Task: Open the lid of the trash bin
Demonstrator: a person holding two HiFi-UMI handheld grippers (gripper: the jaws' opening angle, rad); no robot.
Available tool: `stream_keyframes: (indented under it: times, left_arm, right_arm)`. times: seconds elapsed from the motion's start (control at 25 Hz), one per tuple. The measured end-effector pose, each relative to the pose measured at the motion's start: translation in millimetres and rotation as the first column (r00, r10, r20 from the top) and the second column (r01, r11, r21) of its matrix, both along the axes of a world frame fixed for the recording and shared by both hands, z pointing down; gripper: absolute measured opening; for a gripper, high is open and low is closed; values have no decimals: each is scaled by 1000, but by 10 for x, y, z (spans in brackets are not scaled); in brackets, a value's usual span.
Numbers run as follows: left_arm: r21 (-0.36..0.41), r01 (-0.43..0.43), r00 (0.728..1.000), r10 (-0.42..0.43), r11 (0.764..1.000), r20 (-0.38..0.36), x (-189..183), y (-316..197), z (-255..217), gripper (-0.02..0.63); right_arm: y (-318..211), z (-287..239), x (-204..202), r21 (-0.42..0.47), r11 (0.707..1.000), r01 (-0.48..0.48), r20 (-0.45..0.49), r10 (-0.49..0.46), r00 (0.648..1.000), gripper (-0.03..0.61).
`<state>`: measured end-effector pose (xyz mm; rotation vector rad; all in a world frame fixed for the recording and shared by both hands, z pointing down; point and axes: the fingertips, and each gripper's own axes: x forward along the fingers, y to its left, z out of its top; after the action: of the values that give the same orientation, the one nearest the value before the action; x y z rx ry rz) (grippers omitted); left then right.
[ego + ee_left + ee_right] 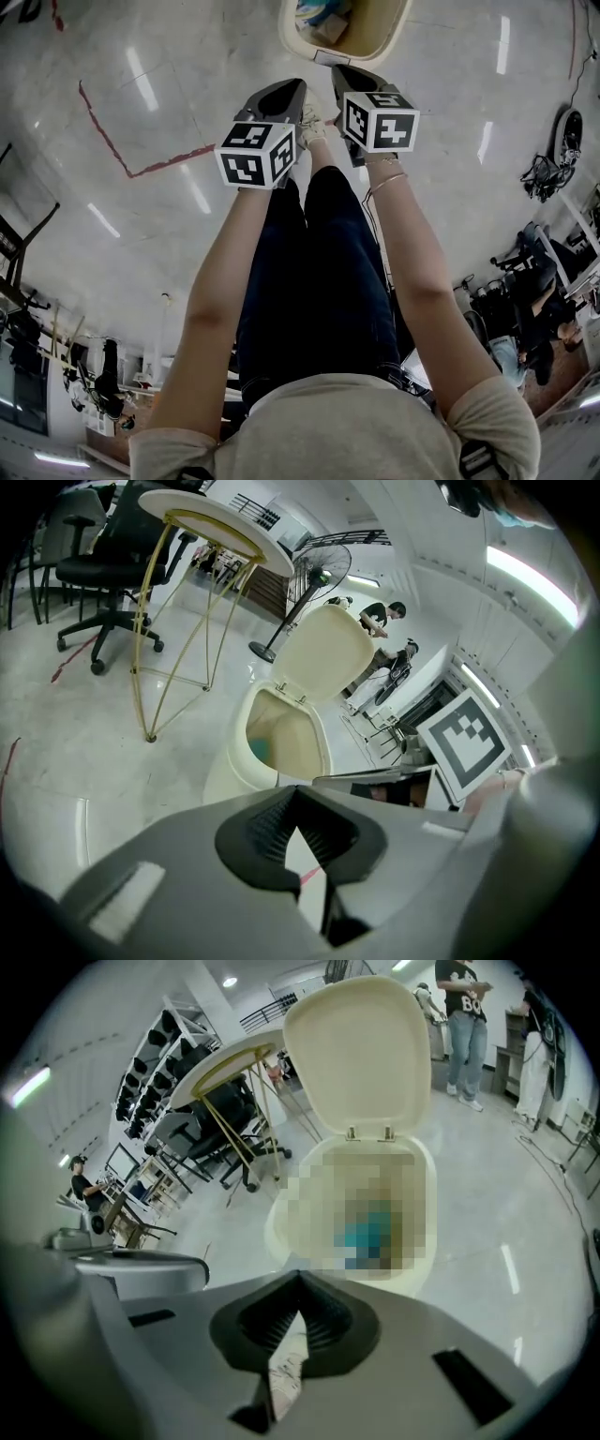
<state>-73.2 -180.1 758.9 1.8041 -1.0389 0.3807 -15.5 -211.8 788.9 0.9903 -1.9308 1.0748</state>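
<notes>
The trash bin (392, 39) stands on the pale floor (187, 84) just beyond the person's feet, at the far edge of the head view; it is cream-coloured and its lid (361, 1054) is already up, tilted back on two hinges at the far rim; something teal (260, 752) lies inside.

The left gripper (296, 84) and the right gripper (339, 71) are held side by side in front of the dark trousers (319, 272), both pointing towards the bin and apart from it; neither touches the rim or the lid. In the left gripper view the two jaws meet at their tips with nothing between them, only floor showing through the gap lower down; the right gripper view shows the same, the jaws together and empty.

A red line (122, 150) runs across the floor to the left of the grippers; further left of the bin stands a round table (202, 517) on thin gold legs, with a black office chair (103, 569) beyond it; a standing fan (319, 569) rises behind the lid; people (464, 1016) stand far off on the right.
</notes>
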Motion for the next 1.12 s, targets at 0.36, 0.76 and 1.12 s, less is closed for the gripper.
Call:
stream_keyframes:
  times: [0.36,0.76,1.12]
  left_arm:
    - [65,-46,999,45,997,19,-50,-34,-570,8]
    - [186,-97,995,92,978,33,60,-75,-1762,8]
    - [295,-158,987,145,942,66,139,-61,-2767,8]
  right_arm:
    - [217,-788,92,50,997,52,44,-54,998,8]
    - [200,-1992,175,196,980,29,69,-43,997,8]
    - [197,-3132,67,388,921,39,80,-75,994,8]
